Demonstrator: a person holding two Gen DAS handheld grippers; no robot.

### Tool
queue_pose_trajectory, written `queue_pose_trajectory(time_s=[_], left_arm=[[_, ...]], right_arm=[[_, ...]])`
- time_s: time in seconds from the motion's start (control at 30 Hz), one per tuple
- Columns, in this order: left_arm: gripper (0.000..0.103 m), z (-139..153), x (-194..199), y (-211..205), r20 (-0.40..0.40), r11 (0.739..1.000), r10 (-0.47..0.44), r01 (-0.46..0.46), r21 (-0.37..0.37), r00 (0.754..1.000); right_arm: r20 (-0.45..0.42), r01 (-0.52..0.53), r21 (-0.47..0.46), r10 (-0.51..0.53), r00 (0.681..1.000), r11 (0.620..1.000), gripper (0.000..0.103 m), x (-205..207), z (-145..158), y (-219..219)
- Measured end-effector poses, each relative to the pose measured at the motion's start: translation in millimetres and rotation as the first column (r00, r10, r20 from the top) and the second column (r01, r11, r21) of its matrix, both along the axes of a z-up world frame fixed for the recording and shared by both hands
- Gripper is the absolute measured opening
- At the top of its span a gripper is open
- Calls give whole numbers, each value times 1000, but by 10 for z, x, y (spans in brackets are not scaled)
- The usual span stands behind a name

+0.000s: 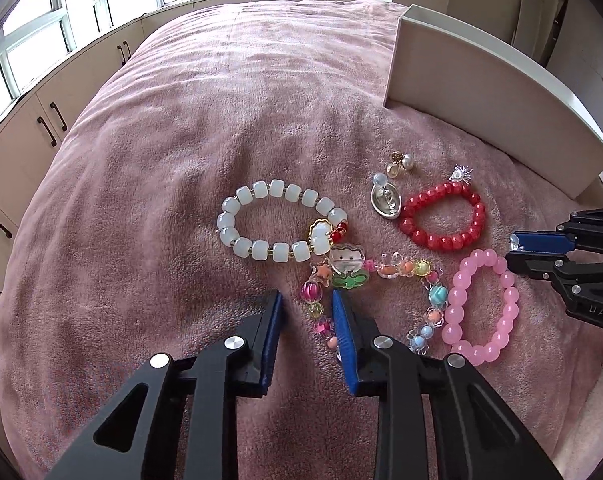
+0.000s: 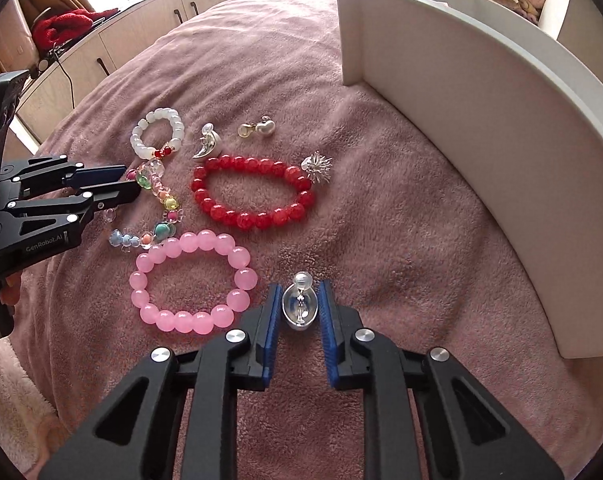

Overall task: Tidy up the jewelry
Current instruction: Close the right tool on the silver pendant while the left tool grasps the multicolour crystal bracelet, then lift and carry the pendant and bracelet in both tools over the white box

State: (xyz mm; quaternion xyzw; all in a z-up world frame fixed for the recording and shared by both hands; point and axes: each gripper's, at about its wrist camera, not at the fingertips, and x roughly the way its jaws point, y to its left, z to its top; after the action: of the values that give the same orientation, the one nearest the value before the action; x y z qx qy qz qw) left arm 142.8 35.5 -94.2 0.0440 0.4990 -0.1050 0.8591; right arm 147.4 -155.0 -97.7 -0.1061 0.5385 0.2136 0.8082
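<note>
Right wrist view shows our right gripper (image 2: 299, 306) with a silver oval earring (image 2: 300, 309) standing between its blue pads (image 2: 272, 322), long axis pointing straight ahead along the fingers, clear bead end forward. The jaws sit close on either side of it; whether they truly pinch it or only bracket it we cannot tell. It looks lifted off the pink blanket (image 2: 401, 240) rather than lying on it, so we judge it held. The white box (image 2: 481, 120) rises along the blanket's right edge, ahead and to the right of these jaws, and that is the direction the coming move depends on: we judge the earring belongs in there, and the right hand is clearly the nearer one.

Our left gripper (image 1: 307, 300) hangs with jaws parted and nothing between them, just short of the multicolour charm bracelet (image 1: 381, 268). Beyond lie the white bead bracelet (image 1: 277, 224), the red bead bracelet (image 1: 441, 216), the pink bead bracelet (image 1: 481, 304), a matching silver earring (image 1: 385, 200) and a pair of pearl studs (image 1: 401, 162), all in the blanket's middle.
</note>
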Motion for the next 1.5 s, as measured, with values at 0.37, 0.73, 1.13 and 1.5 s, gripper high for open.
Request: queue_pose_trajectory(time_s=[0.37, 0.73, 1.13, 1.5], left_arm=[[15, 183, -82, 173, 13, 992, 54, -52, -113, 998], [15, 808, -385, -71, 136, 986, 2, 20, -164, 991], [15, 1488, -137, -573, 195, 982, -71, 103, -157, 978], [15, 1998, 580, -1003, 188, 975, -69, 106, -198, 980]], right_arm=[[29, 45, 58, -47, 998, 997, 19, 14, 116, -130], [201, 57, 237, -107, 974, 970, 19, -170, 667, -356], [409, 97, 400, -273, 871, 911, 19, -188, 1273, -753], [459, 182, 454, -404, 791, 872, 19, 58, 1451, -1173]])
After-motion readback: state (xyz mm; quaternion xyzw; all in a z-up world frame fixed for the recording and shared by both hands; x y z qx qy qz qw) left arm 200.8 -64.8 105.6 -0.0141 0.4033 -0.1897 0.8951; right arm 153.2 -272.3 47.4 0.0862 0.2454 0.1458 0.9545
